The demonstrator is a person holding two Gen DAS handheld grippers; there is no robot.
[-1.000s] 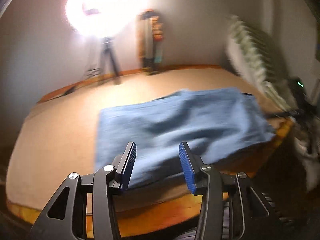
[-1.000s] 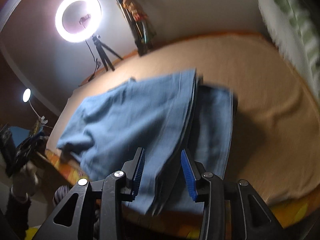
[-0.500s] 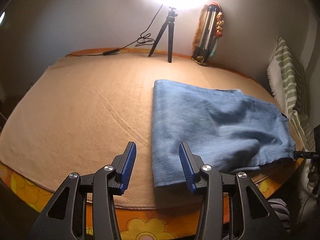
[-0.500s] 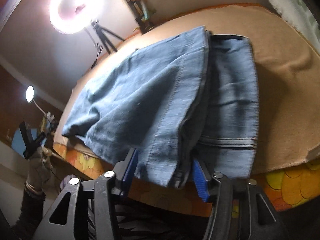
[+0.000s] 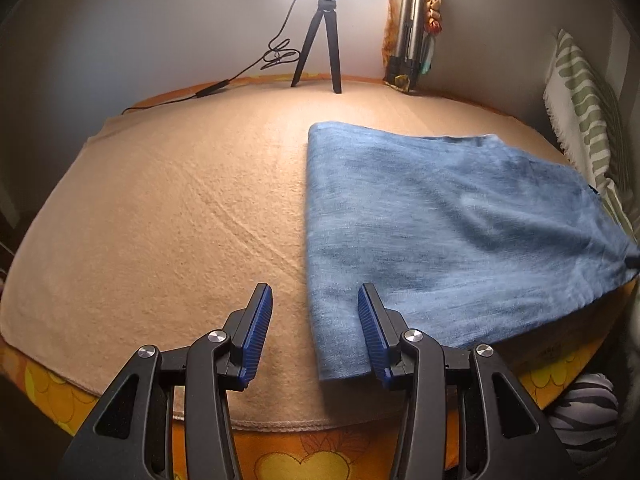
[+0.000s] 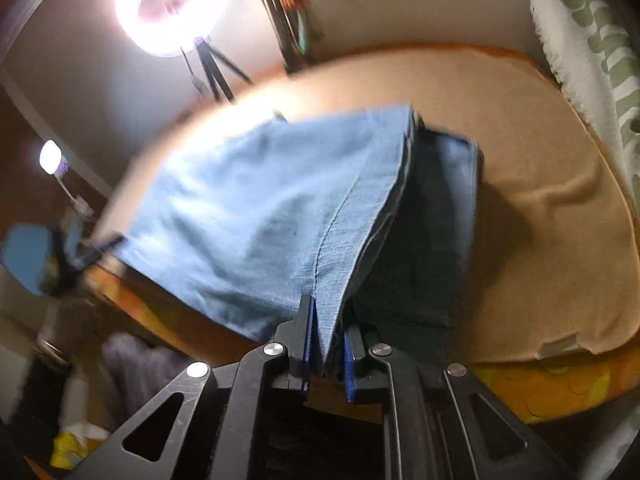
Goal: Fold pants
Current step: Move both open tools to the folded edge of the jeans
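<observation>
Blue denim pants lie folded on a beige blanket covering the table, on its right half. My left gripper is open and empty, just above the near left corner of the pants, its right finger over the cloth. My right gripper is shut on the near edge of the pants and holds that edge lifted off the blanket. The layers under the lifted edge lie in shadow.
A ring light on a small tripod and a folded tripod stand at the back wall, with a cable. A white and green striped cloth lies at the right. The orange flowered table edge runs along the front.
My right gripper has closed on the near edge of the pants and raised it. My left gripper swung left to the pants' left corner and stays open.
</observation>
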